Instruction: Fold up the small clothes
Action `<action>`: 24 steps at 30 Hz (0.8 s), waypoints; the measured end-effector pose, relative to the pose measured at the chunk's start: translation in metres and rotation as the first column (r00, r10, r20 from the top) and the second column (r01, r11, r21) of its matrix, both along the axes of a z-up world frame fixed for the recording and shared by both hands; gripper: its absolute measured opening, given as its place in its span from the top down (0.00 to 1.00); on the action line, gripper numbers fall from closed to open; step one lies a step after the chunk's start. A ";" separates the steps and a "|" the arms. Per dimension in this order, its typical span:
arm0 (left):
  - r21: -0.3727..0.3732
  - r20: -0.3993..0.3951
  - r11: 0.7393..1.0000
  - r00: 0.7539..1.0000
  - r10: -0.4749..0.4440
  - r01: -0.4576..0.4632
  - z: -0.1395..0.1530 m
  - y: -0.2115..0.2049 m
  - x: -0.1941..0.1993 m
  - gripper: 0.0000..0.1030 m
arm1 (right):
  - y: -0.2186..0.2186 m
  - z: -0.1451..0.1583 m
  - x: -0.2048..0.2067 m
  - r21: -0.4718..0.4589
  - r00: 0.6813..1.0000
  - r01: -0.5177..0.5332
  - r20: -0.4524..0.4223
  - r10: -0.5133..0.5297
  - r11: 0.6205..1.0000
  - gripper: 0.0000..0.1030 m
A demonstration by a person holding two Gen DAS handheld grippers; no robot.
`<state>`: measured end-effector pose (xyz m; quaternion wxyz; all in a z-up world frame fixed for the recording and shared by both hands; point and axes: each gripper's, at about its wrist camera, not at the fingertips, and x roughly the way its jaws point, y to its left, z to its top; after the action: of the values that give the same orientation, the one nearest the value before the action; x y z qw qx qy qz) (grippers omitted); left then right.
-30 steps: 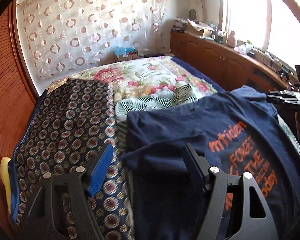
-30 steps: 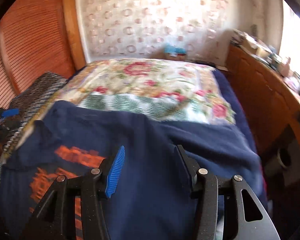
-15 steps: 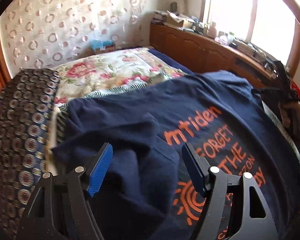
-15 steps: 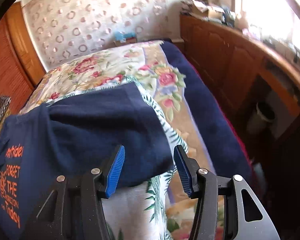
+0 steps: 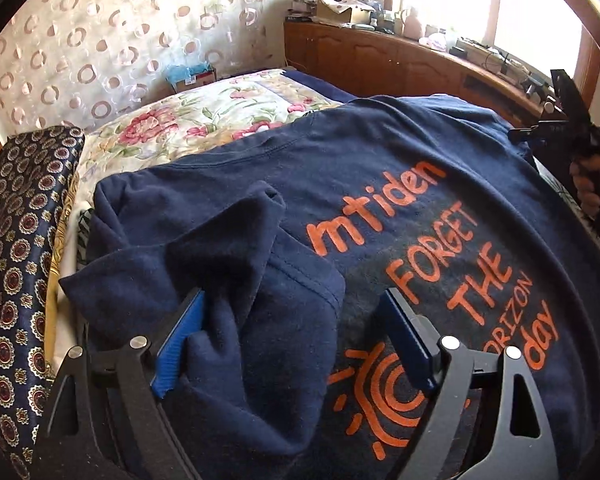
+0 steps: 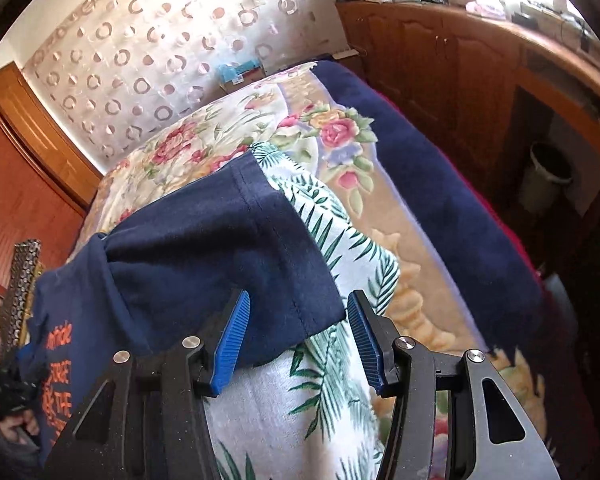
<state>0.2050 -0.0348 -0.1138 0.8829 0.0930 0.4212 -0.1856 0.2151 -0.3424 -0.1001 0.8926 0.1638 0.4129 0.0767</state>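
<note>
Left view: the left gripper is opening wide, with a folded-over sleeve of the navy T-shirt lying loose between its jaws on the bed. Right view: the right gripper is closing, jaws half apart, the other sleeve between them but not pinched, over a leaf-print towel.

One navy T-shirt, one floral quilt, one palm-leaf towel, one patterned cushion, one waste bin, two grippers.

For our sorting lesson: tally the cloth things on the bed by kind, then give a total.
T-shirt: 1
Leaf-print towel: 1
Floral quilt: 1
Dark blue blanket: 1
Medallion-print cloth: 1
Total: 5
</note>
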 end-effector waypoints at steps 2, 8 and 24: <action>-0.011 -0.006 1.000 1.000 -0.002 0.002 0.000 0.002 0.000 0.13 | -0.002 0.002 0.001 0.002 1.000 -0.013 0.024 0.013 1.000 0.77; -0.006 -0.010 1.000 1.000 -0.012 0.012 -0.001 0.001 0.001 0.09 | 0.027 0.023 -0.016 -0.212 0.984 -0.024 0.167 0.061 0.977 0.91; -0.104 0.106 0.994 0.993 0.047 -0.036 0.044 0.026 -0.022 0.09 | 0.131 0.023 -0.074 -0.273 0.900 -0.371 0.130 0.416 0.888 0.91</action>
<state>0.1834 -0.0083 -0.0698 0.9116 0.0489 0.3648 -0.1831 0.1414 -0.2113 -0.0770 0.9058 -0.0413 0.3592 0.2209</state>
